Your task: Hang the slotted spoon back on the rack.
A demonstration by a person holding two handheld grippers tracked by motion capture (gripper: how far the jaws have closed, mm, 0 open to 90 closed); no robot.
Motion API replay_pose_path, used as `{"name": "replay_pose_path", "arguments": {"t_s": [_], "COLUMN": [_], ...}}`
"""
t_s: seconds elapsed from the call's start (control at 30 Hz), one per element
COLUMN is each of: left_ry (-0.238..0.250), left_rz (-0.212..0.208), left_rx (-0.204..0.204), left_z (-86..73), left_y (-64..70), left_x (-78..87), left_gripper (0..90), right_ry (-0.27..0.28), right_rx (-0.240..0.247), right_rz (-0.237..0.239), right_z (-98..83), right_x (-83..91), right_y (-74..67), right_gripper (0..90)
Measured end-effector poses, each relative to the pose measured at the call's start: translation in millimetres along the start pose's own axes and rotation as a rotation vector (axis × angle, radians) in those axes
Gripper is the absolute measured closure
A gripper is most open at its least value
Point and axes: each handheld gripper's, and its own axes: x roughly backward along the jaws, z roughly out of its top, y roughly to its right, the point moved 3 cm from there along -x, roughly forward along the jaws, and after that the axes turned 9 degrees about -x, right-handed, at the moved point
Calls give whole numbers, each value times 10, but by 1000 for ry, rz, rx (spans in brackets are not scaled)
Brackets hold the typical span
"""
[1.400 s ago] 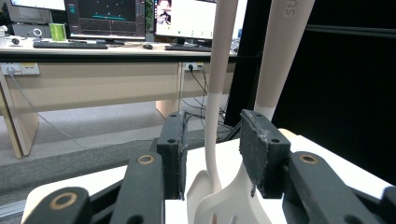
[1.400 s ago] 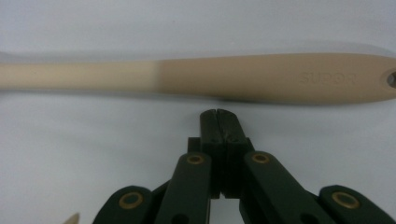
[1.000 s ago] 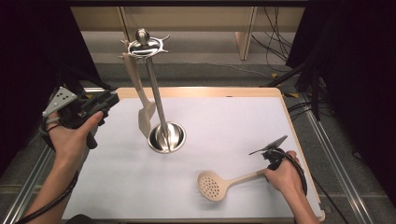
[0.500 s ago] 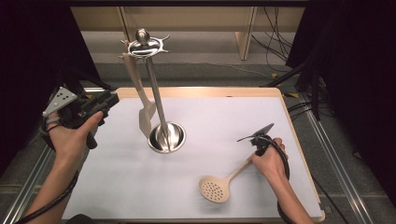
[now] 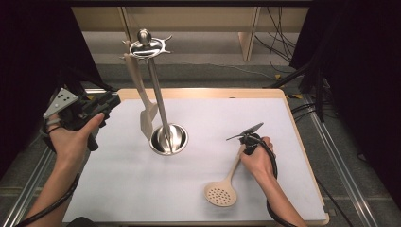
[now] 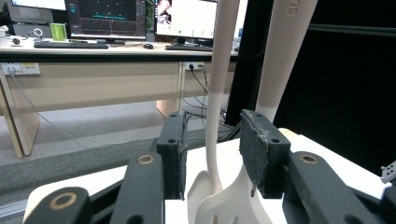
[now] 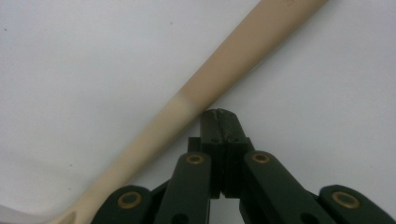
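A beige perforated skimmer (image 5: 221, 193) lies on the white mat (image 5: 198, 189), handle angled up to the right. My right gripper (image 5: 242, 150) stands shut with its tips against the side of that handle (image 7: 219, 79); nothing is between the jaws (image 7: 219, 114). A chrome utensil stand (image 5: 168, 138) rises at centre left, and a beige spatula (image 5: 142, 94) hangs from its top ring. My left gripper (image 5: 111, 101) is held level to the left of the stand, open and empty (image 6: 212, 135). Beyond its jaws hang two beige utensil handles (image 6: 285, 56).
The mat covers a wooden-edged table (image 5: 302, 142). Black curtains flank both sides. Cables (image 5: 279, 28) run on the floor behind, and a desk with monitors (image 6: 107, 18) stands farther back.
My right hand has slid left and away from the person, pushing the skimmer's handle end so the skimmer has swung to a steeper angle. The left hand has stayed put.
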Motion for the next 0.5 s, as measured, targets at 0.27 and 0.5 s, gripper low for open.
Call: {"name": "replay_pose_path", "arguments": {"t_s": [0.27, 0.5], "left_ry": [3, 3], "left_rz": [3, 2], "left_rx": [-4, -2], "left_z": [9, 7], "left_y": [-2, -1], "left_x": [15, 11], "left_gripper": [612, 609], "right_ry": [18, 26], "right_rx": [-61, -125], "right_rz": [52, 116], "right_z": [-14, -32], "right_x": [19, 186], "right_y": [-63, -131], "right_gripper": [778, 633]}}
